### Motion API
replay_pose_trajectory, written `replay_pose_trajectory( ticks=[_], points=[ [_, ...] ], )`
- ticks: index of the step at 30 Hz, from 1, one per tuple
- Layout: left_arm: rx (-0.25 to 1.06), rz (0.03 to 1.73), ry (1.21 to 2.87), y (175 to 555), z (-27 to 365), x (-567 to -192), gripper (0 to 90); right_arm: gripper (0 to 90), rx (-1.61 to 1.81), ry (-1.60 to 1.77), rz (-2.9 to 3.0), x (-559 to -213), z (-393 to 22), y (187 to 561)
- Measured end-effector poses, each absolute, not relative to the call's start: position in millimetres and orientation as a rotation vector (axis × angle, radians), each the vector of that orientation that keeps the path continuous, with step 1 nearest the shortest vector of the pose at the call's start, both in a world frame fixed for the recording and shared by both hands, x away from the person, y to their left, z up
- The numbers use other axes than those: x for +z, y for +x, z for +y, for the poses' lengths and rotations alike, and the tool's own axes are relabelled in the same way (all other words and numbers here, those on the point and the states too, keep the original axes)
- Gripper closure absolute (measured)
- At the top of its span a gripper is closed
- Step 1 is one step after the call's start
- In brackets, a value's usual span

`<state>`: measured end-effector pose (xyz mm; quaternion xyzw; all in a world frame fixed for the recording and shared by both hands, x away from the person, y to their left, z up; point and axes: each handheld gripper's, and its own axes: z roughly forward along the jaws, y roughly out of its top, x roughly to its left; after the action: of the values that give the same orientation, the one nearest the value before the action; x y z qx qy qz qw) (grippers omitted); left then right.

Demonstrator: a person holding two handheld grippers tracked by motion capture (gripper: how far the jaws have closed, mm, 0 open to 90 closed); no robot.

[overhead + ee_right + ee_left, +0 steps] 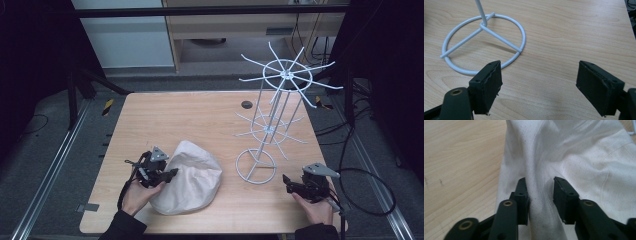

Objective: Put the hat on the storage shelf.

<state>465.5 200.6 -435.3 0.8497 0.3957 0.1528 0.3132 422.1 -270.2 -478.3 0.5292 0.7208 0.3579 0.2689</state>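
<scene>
Cloth item: white fabric hat (190, 177), lying crumpled on the near-left part of the wooden table (200, 115), with the rack standing to its right and apart from it. In the left gripper view the cloth (574, 157) is rising in soft folds, one raised ridge of it running between the two black jaws.

Left gripper (167, 176): being held in the person's left hand (137, 195) at the left edge of the hat, jaws pointing right into the fabric. In its own view the left gripper (540, 197) is pinching that ridge: the left pad is pressing against the fold, the right pad is sitting at its other flank, and whether that pad is fully touching cannot be told.

Right gripper (289, 184): being held in the person's right hand (317, 207) near the table's near-right corner, lying low over the wood. In its own view the right gripper (539, 85) is standing with jaws spread wide, bare table between them, grasping nothing.

Rack: white wire stand (272, 115), standing upright on the right half of the table, two tiers of radiating arms above a ring base. Ring base (484, 42) is lying just beyond the right gripper's left jaw, not touching it.
</scene>
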Motion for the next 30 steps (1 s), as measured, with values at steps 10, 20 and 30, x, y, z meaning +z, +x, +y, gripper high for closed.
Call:
replay_pose_trajectory(
  ticks=[10,20,30],
  points=[
    [0.387,1.058,2.240,465,199,-437,87.0,21.8,0.976,1.445,1.945,-479,-272,422],
    [0.362,1.025,2.151,458,207,-427,87.8,22.1,0.971,1.445,1.948,-480,-274,422],
    [0.382,0.973,2.048,445,215,-406,88.0,22.0,0.971,1.449,1.948,-480,-275,421]
  ],
)
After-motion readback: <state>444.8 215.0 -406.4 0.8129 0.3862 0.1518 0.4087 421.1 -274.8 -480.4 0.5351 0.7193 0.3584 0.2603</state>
